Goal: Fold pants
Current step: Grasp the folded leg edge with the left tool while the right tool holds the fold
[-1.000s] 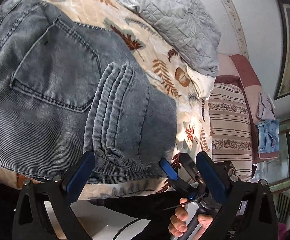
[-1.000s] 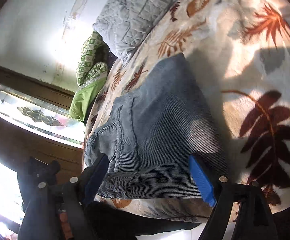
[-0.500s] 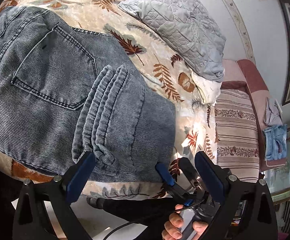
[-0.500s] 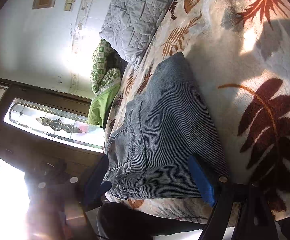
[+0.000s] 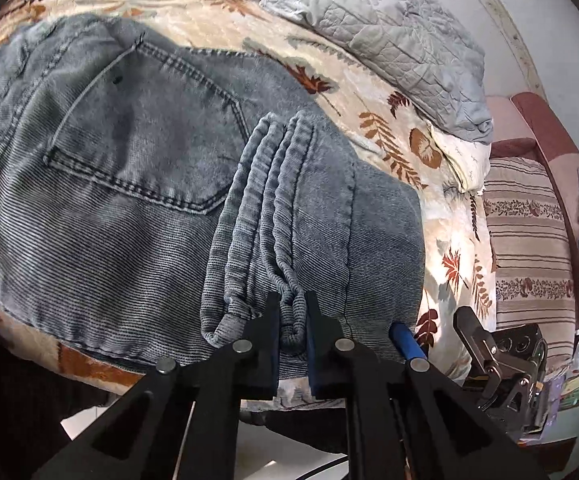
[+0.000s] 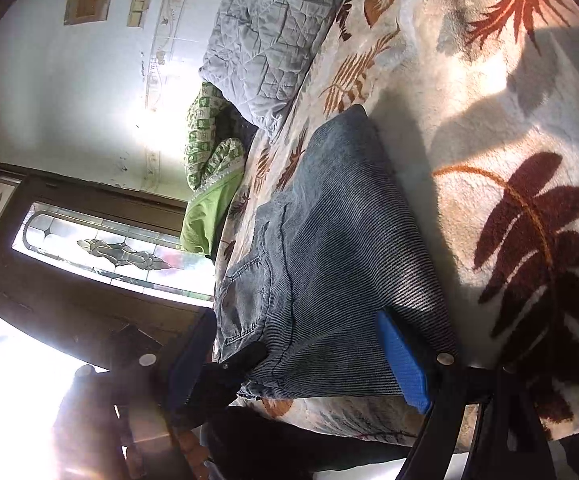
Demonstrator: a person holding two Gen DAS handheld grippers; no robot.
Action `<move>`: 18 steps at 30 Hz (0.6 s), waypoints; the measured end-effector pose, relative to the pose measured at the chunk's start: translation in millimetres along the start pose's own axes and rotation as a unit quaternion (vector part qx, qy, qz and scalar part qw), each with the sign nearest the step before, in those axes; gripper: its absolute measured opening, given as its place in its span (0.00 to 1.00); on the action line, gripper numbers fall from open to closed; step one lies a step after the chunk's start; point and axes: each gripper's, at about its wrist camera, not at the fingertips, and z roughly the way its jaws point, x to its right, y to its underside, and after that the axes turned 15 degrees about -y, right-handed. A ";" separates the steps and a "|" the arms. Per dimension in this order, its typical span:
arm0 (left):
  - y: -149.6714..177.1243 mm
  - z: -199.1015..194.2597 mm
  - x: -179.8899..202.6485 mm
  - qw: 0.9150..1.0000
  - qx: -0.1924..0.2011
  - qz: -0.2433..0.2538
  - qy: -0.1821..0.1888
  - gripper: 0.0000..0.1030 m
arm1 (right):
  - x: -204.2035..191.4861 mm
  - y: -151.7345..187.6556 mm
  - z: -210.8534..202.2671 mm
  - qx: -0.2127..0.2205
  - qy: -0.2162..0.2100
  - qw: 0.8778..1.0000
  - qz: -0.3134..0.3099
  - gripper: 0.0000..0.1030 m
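Observation:
The grey-blue jeans [image 5: 137,184] lie folded on the leaf-patterned bedspread [image 5: 369,92], back pocket up, with the leg ends folded over the seat. My left gripper [image 5: 292,334] is shut on the stacked leg hems [image 5: 277,208] at the near edge of the bed. In the right wrist view the same jeans [image 6: 329,248] lie between the wide-apart fingers of my right gripper [image 6: 301,356], which is open at the folded edge. The left gripper's black fingertip [image 6: 237,364] shows there on the denim.
A grey quilted pillow [image 5: 385,36] lies at the head of the bed, with a green patterned blanket [image 6: 209,160] beside it. A striped couch [image 5: 525,240] with clothes stands to the right. A wooden door with glass [image 6: 89,248] is on the left.
My left gripper has moved in and closed on the leg hems; it was open before. The right gripper stays open around the folded edge, shifted slightly.

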 end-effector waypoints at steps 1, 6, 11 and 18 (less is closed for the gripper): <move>2.3 -3.9 1.4 1.000 0.011 -0.001 -0.004 0.10 | -1.5 0.5 0.4 -0.003 0.002 1.000 -0.003 0.81; 3.2 30.8 -20.3 0.998 -0.044 -0.040 -0.007 0.11 | -23.9 2.3 -2.4 -0.003 0.045 0.998 -0.054 0.82; -1.7 16.7 -17.9 0.998 -0.046 -0.034 0.001 0.13 | -17.8 1.4 6.2 -0.021 0.046 0.998 -0.045 0.83; -13.5 -35.0 18.8 0.996 0.073 0.038 0.024 0.33 | 1.3 1.3 4.0 -0.012 0.022 1.000 -0.007 0.83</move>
